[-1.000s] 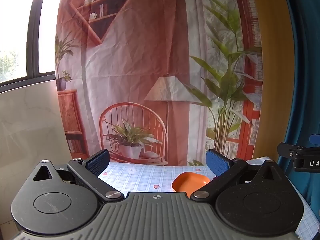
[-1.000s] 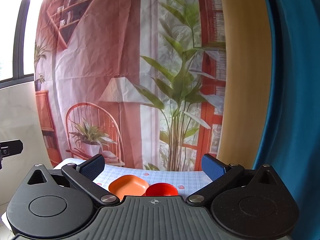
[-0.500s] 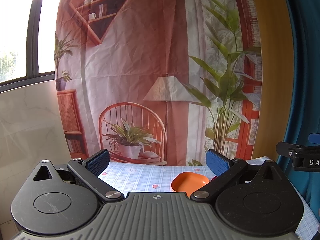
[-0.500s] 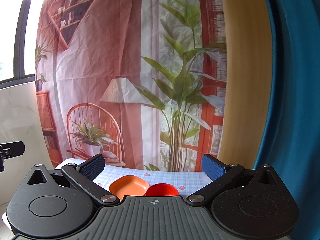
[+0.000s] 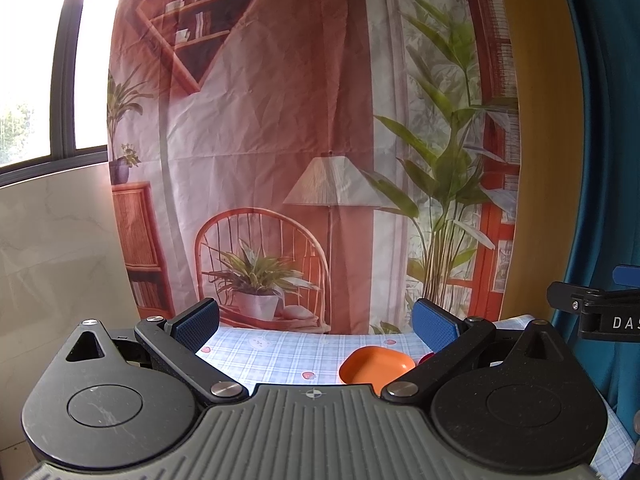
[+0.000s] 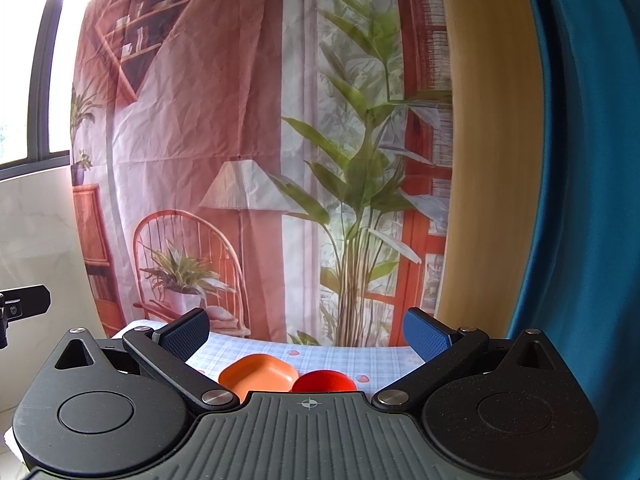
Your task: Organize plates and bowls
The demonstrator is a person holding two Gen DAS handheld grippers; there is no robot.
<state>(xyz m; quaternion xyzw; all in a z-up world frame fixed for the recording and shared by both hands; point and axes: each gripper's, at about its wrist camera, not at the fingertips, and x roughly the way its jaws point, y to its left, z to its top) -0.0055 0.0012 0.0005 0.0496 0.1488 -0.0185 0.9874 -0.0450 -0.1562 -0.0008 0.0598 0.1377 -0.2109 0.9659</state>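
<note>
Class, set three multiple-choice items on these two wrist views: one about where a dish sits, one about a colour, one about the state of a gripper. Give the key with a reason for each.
1. In the right wrist view, where is the red dish relative to the orange dish?
A. to its right, right beside it
B. stacked inside it
C. far behind it, by the backdrop

2. What colour are the pads on the gripper fingers?
A. green
B. blue
C. white

3. What is the state of the right gripper?
A. shut on the red dish
B. shut on nothing
C. open, holding nothing

Key:
1 A: the red rim sits just right of the orange one on the checked tablecloth.
2 B: both pads show blue textured faces.
3 C: the fingers stand wide apart with only tablecloth and backdrop between them.
</note>
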